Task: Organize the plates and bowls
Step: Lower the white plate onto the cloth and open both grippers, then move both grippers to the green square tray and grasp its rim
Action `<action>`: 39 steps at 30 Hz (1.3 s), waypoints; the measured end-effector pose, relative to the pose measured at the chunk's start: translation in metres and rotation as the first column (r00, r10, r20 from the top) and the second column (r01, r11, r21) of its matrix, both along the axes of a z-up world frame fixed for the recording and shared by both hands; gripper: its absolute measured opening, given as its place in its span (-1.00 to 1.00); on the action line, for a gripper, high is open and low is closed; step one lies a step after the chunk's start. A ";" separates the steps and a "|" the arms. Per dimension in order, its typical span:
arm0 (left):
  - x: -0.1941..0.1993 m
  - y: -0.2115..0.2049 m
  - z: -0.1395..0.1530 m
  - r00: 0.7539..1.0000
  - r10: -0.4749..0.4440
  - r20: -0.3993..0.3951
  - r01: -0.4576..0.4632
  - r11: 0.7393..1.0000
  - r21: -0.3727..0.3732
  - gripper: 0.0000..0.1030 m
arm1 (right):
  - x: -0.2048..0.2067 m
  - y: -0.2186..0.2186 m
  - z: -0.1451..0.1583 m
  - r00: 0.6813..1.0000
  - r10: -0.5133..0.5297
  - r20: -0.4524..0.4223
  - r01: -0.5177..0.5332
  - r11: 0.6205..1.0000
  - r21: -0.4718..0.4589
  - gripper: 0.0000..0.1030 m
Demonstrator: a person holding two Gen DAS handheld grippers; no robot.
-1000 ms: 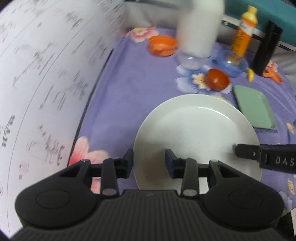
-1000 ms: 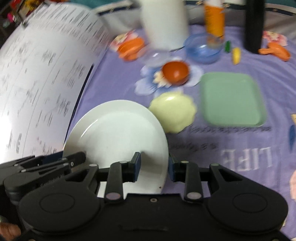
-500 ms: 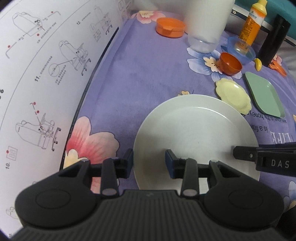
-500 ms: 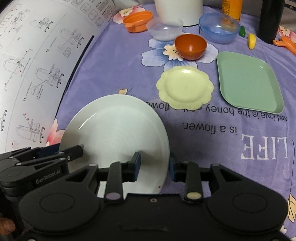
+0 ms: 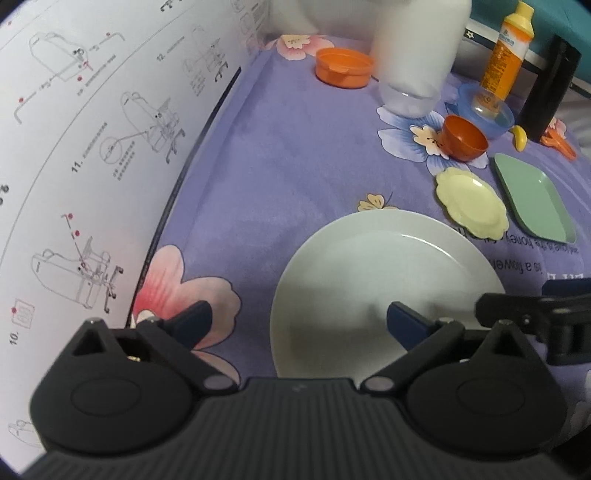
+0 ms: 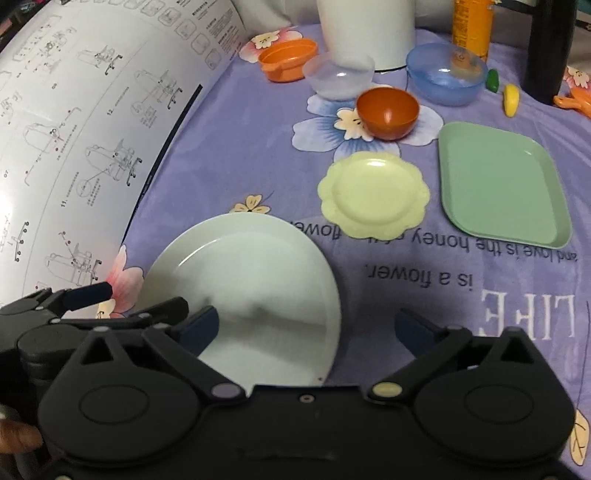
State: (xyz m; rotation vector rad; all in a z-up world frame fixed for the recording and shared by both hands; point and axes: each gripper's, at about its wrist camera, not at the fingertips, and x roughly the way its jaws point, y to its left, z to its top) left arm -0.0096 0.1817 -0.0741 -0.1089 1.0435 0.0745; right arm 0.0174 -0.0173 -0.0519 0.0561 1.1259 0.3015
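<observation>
A large white plate (image 5: 388, 280) lies flat on the purple flowered cloth; it also shows in the right wrist view (image 6: 255, 288). My left gripper (image 5: 297, 323) is open, its jaws wide on either side of the plate's near left rim. My right gripper (image 6: 306, 326) is open over the plate's near right rim. Beyond lie a pale yellow scalloped plate (image 6: 373, 194), a green rectangular tray (image 6: 498, 181), an orange bowl (image 6: 388, 112), a blue bowl (image 6: 445, 74), a clear bowl (image 6: 338, 77) and an orange lidded dish (image 6: 288, 59).
A big white instruction sheet (image 5: 92, 147) curves up along the left side. At the back stand a white jug (image 6: 365, 29), an orange bottle (image 5: 509, 48) and a black bottle (image 5: 550, 88). Small yellow and orange items (image 6: 511, 98) lie at the far right.
Both grippers were shut on the white plate's rim and have opened wide, letting it go. The plate now lies on the cloth.
</observation>
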 end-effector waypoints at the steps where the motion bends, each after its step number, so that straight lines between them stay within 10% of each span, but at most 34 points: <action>1: 0.000 0.001 0.000 1.000 0.006 0.000 -0.006 1.000 -0.008 1.00 | -0.001 -0.002 0.001 1.000 -0.001 0.001 0.001 1.000 0.002 1.00; 39: 0.017 -0.094 0.047 0.989 -0.095 0.113 0.092 0.995 0.032 1.00 | -0.025 -0.130 0.028 0.952 -0.262 0.156 0.251 0.964 0.087 1.00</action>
